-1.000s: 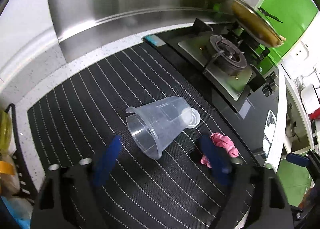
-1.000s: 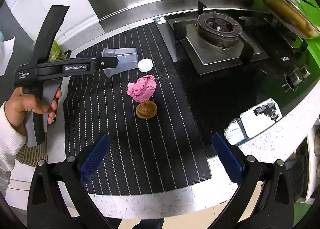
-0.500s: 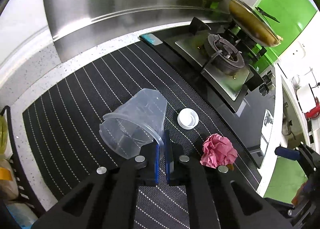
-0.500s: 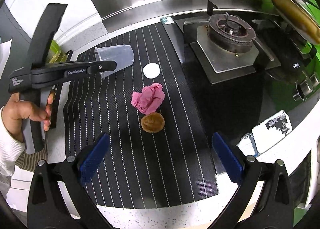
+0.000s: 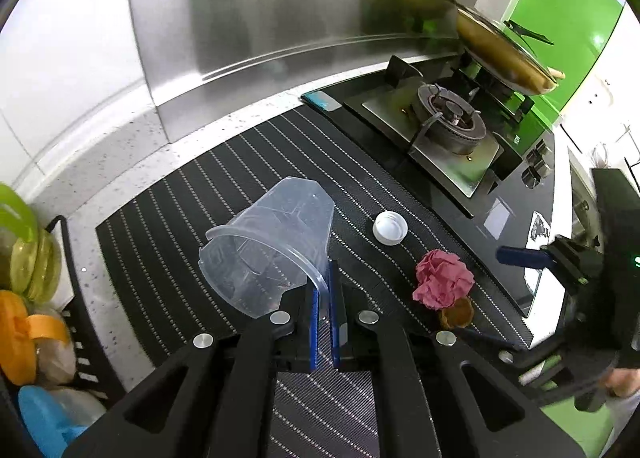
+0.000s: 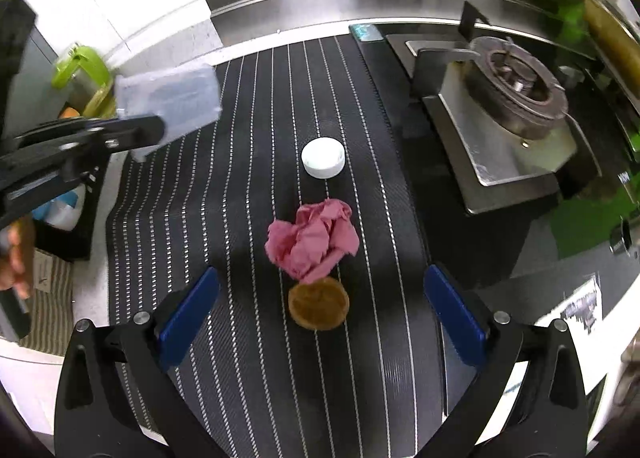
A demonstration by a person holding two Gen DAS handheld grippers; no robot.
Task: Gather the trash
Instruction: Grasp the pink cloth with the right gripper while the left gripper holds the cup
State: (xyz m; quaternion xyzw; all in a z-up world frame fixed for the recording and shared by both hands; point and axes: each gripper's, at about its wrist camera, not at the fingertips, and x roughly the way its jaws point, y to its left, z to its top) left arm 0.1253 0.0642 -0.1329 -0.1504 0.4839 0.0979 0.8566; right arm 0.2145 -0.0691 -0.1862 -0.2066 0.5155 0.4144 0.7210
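Translucent, thin-walled plastic forms the tapered cup (image 5: 272, 242), its rolled rim pinched between the blue pads of the left gripper (image 5: 323, 300), whose jaws are clenched on that rim; the cup tilts with its mouth toward the camera, raised above the mat (image 5: 180, 225). That mat is black and woven, crossed by fine white dotted stripes, and lies on a speckled pale counter (image 5: 104, 161) beside a glossy black hob with a round cast burner (image 5: 450, 123). On the mat sit a small white round bottle cap (image 6: 323, 157), a crumpled pink paper wad (image 6: 314, 240) with sharp folds, and touching its near edge a flat brown round piece (image 6: 319, 302) with a dull surface. Over these the right gripper (image 6: 320, 318) hangs with its blue pads spread wide on either side of the brown piece and the wad, gripping nothing. Brushed steel (image 5: 260, 17) lines the wall behind.
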